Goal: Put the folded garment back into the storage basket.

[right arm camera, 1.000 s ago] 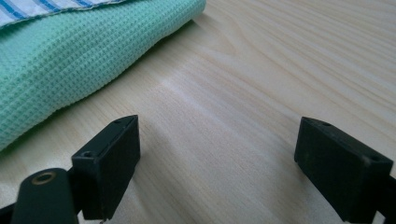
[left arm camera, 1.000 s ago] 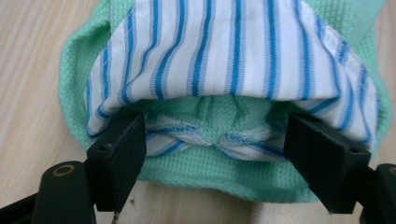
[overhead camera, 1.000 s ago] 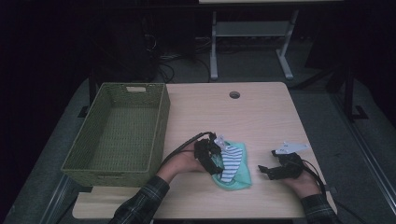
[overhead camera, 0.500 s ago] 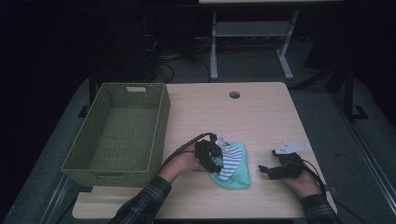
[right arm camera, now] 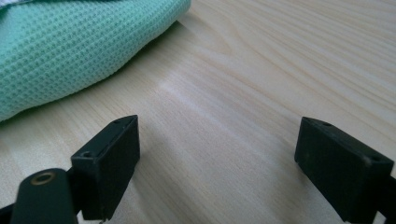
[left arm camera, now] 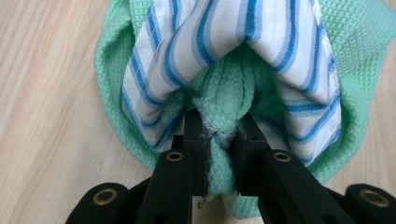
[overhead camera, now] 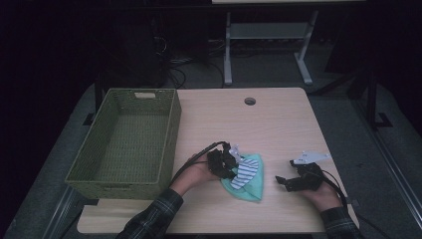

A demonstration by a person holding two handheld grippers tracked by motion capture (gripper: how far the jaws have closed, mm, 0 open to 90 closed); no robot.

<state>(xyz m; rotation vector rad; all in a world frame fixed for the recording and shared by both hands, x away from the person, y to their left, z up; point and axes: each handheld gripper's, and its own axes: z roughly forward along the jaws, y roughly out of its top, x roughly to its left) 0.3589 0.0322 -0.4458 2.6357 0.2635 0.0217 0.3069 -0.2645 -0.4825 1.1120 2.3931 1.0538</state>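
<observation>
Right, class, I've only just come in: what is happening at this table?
A person at a wooden table works with a gripper in each hand. The left gripper has its jaws shut on a fold of the green cloth, which lies bundled with a blue-and-white striped cloth near the front edge. The right gripper rests beside the bundle with its jaws wide open over bare wood, holding nothing. A green woven basket sits at the left with nothing in it.
</observation>
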